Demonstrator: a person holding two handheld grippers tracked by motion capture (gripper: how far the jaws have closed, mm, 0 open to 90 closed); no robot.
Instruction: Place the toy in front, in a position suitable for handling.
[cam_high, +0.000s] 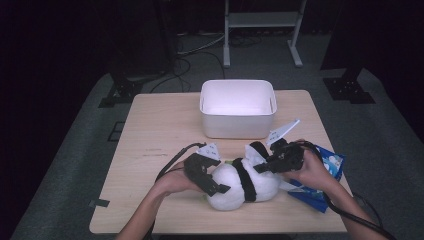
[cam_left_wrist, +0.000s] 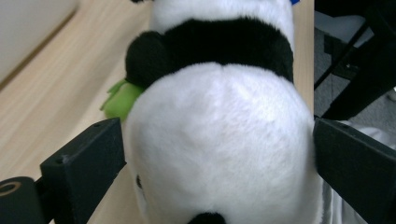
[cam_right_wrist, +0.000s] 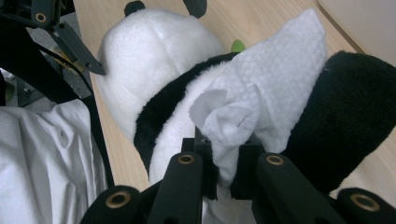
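A black-and-white panda plush (cam_high: 240, 182) lies on its side at the table's front centre. My left gripper (cam_high: 219, 181) has its jaws against both sides of the panda's white head (cam_left_wrist: 219, 140), holding it. My right gripper (cam_high: 270, 165) is shut on a white wipe (cam_right_wrist: 261, 93), which rests against the panda's body beside a black limb (cam_right_wrist: 355, 116). A small green piece (cam_left_wrist: 119, 100) pokes out from under the plush; I cannot tell what it is.
A white bin (cam_high: 238, 107) stands behind the plush at the table's back centre. A blue packet (cam_high: 327, 172) lies under the right hand near the right edge. Bare wood (cam_high: 150, 145) stretches to the left. A white garment (cam_right_wrist: 42, 154) is close to the table's front.
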